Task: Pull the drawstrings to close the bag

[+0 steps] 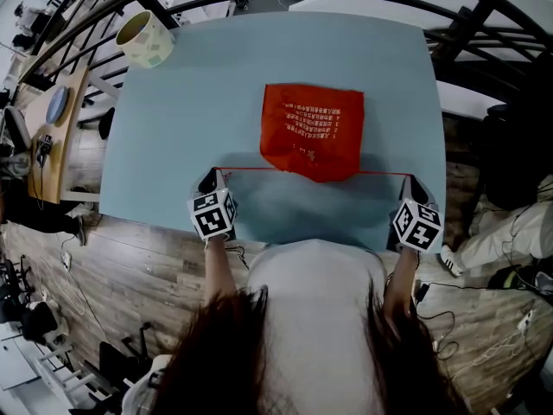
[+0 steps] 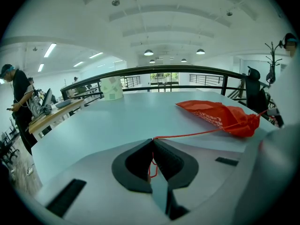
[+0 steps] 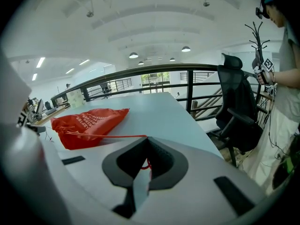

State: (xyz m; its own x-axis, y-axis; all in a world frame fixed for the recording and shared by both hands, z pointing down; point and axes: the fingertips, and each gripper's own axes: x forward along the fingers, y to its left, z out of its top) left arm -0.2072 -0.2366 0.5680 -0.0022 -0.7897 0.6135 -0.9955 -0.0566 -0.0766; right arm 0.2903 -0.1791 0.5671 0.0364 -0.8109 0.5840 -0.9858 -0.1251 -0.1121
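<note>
Left gripper (image 2: 153, 139): jaws fully closed, pinching the left drawstring (image 2: 197, 133), with a short red loop hanging behind the pinch. Right gripper (image 3: 146, 138): the same, pressed together on the right drawstring (image 3: 108, 136), with a bit of slack cord behind the pads.

Head view: left gripper (image 1: 217, 173) and right gripper (image 1: 413, 180) sit well apart at the near edge of the table (image 1: 173, 128). The two cords run as one nearly straight red line between them, the left drawstring (image 1: 246, 169) on one side and the right drawstring (image 1: 384, 173) on the other.

The bag (image 1: 311, 128) lies flat near the table's middle with its mouth toward me, meeting that line. From the left gripper view the bag (image 2: 220, 116) looks bunched at the mouth end; the right gripper view shows the same on the bag (image 3: 86, 123). My judgement is that the cinch is mostly done.

How to do this step well:
- Pull outward with equal force on both sides. An uneven pull would likely drag the bag sideways instead of tightening it.
- Keep the pull low, along the tabletop.
- Hold the pinch firm, because thin cord may slip.
- Stop once the mouth gathers no further.

The cup (image 1: 145, 39) at the far left corner is well out of the way.
</note>
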